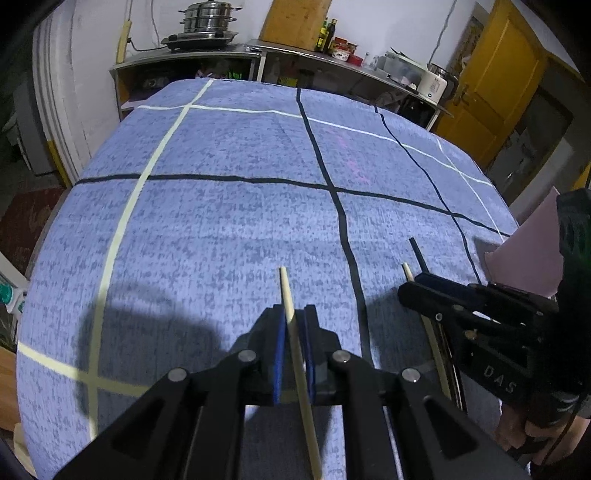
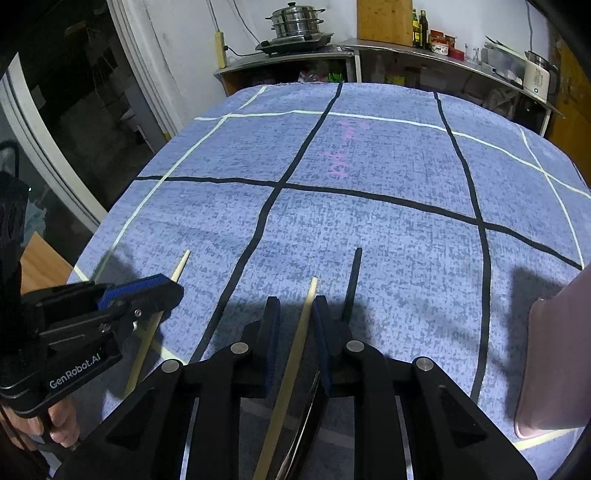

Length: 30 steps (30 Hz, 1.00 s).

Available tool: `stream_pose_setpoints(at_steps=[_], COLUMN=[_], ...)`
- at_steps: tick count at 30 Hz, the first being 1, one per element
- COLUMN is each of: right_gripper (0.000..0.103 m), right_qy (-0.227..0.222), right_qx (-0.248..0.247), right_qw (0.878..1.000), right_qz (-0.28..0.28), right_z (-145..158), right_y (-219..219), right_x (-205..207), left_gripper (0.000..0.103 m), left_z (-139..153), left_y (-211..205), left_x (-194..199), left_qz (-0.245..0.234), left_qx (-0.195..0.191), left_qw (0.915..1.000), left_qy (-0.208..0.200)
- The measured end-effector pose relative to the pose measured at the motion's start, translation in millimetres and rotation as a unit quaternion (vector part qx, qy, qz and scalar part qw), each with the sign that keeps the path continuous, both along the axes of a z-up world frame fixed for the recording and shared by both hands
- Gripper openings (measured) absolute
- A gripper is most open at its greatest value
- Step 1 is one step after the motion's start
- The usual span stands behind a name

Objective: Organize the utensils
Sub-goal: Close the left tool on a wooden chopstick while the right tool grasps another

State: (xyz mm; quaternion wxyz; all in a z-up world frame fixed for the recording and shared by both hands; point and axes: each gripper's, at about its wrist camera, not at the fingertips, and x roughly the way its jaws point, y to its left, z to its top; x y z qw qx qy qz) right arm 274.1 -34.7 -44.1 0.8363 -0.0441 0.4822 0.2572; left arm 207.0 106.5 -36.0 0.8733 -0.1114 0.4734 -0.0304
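Note:
My left gripper [image 1: 294,314] is shut on a pale wooden chopstick [image 1: 291,325] that points forward over the blue tablecloth. It also shows at the left of the right wrist view [image 2: 159,286]. My right gripper [image 2: 295,306] has its jaws a little apart around a second pale chopstick [image 2: 295,350], which leans on the right pad; whether it is gripped is unclear. It shows at the right of the left wrist view [image 1: 410,290]. A black chopstick [image 2: 352,284] lies beside its right finger. A shiny metal rim [image 2: 310,398] sits under the right gripper.
The table is covered by a blue cloth [image 2: 369,166] with black and pale taped grid lines. A pink container [image 2: 550,362] stands at the right edge. Shelves with a steel steamer pot [image 2: 295,20], bottles and a kettle stand behind the table.

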Motion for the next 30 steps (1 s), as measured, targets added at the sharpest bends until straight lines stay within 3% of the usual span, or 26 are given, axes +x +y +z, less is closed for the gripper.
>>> stream_pose_setpoints(at_steps=[5, 11, 19, 30], right_gripper=[0.008, 0.007, 0.007, 0.006], right_qy=[-0.006, 0.003, -0.003, -0.060], right_qx=[-0.015, -0.006, 0.018, 0.057], right_qw=[1.000, 1.000, 1.000, 0.997], right_qz=[-0.002, -0.003, 0.001, 0.003], right_z=[-0.3, 1.6, 17.7, 82.7], right_y=[2.7, 0.3, -3.3, -18.5], right_x=[0.7, 1.7, -7.0, -42.2], left_gripper=[0.010, 0.008, 0.006, 0.006], left_z=[1.3, 2.7, 19.7, 87.7], left_y=[-8.7, -15.7, -7.0, -7.6], left_x=[6.5, 9.5, 4.2, -37.1], left_qz=[-0.013, -0.020, -0.019, -0.039], left_qx=[0.034, 0.067, 0.033, 0.005], left_qw=[0.9993, 0.9975, 0.9993, 0.9970], left_qy=[0.001, 0.004, -0.003, -0.067])
